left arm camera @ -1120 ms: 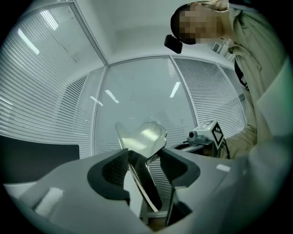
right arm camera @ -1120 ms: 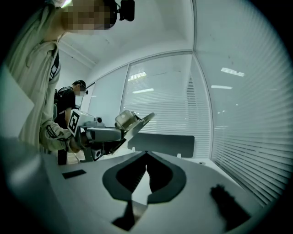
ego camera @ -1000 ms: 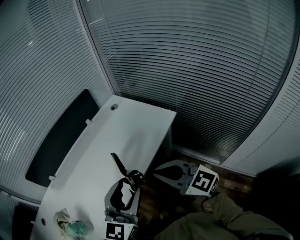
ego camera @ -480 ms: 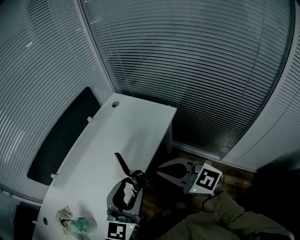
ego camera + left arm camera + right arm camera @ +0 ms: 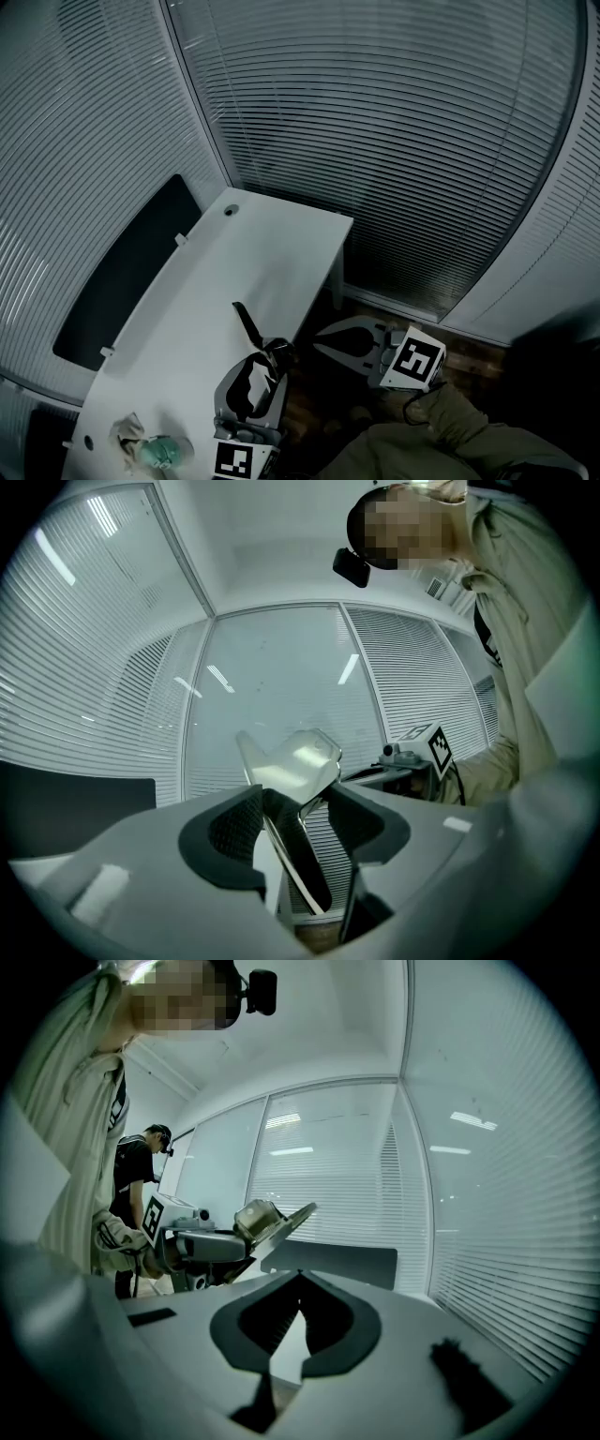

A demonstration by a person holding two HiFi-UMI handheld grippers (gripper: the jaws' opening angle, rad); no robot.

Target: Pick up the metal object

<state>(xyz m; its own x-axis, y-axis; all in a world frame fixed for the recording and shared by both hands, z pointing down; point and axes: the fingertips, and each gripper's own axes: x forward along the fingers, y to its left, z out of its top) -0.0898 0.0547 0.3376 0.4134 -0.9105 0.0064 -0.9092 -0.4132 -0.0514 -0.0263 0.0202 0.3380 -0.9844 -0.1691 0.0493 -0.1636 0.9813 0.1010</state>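
Lower centre, the left gripper [image 5: 300, 803] clamps the metal object [image 5: 298, 757] by its thin blade, which looks stiff, slick and probably light. The right gripper [image 5: 298, 1279] is closed and empty.

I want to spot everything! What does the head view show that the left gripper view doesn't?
Only the head view shows the crumpled wad on the white desk. Only the left gripper view shows the camera on the person's head. Both show the metal object gripped in the left tongs, and the right tongs nearby, shut and empty.
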